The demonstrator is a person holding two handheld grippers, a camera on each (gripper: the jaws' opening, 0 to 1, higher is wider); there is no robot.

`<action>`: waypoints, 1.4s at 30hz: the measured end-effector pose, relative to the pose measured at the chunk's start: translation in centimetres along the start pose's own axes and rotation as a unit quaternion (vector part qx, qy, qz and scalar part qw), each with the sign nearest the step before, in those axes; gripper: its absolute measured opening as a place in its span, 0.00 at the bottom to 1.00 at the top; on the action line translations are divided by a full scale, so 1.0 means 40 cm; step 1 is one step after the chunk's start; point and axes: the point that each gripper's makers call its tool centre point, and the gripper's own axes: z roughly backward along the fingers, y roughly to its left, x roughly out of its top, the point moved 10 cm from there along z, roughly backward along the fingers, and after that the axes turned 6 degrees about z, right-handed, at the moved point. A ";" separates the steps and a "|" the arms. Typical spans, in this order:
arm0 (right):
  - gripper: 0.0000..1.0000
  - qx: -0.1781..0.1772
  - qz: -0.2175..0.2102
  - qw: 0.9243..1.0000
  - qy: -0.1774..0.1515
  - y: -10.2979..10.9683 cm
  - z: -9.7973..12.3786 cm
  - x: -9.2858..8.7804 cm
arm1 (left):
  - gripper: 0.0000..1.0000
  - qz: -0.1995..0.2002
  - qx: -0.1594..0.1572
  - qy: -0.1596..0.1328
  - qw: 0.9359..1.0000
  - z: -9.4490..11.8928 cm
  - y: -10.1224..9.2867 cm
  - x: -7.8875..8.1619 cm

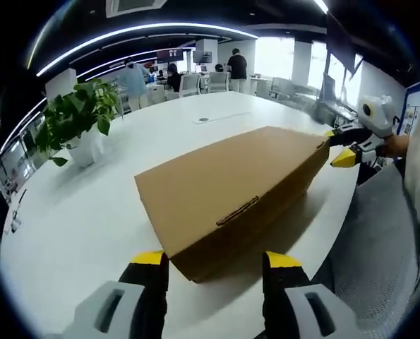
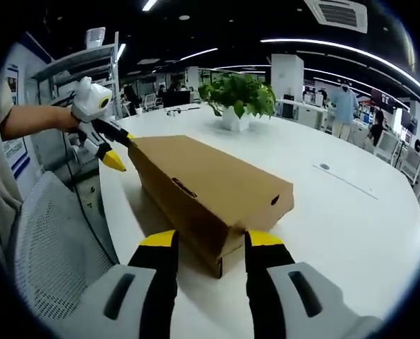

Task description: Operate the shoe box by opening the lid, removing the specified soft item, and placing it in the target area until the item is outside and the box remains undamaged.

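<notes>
Shoe boxes: one, a closed brown shoe box [image 1: 231,191] [image 2: 210,187] on the white table [image 1: 75,226] [image 2: 351,219]
Grippers: two; left gripper [image 1: 215,260] [image 2: 114,150] at the box's one end; right gripper [image 2: 211,239] [image 1: 340,146] at the other
Potted plants: one, the potted plant [image 1: 79,120] [image 2: 239,99], at 10 o'clock in the left gripper view, 12 o'clock in the right gripper view
Tables: one
</notes>
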 end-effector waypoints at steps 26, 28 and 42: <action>0.38 -0.009 0.052 0.997 -0.061 -0.038 0.029 0.086 | 0.54 -0.020 0.001 -0.035 0.999 0.059 0.012 0.089; 0.37 -0.011 0.058 0.996 -0.062 -0.043 0.030 0.091 | 0.54 -0.022 0.002 -0.038 0.999 0.062 0.013 0.098; 0.35 -0.018 0.093 0.993 -0.072 -0.086 0.025 0.136 | 0.55 -0.032 0.009 -0.061 0.998 0.076 0.016 0.156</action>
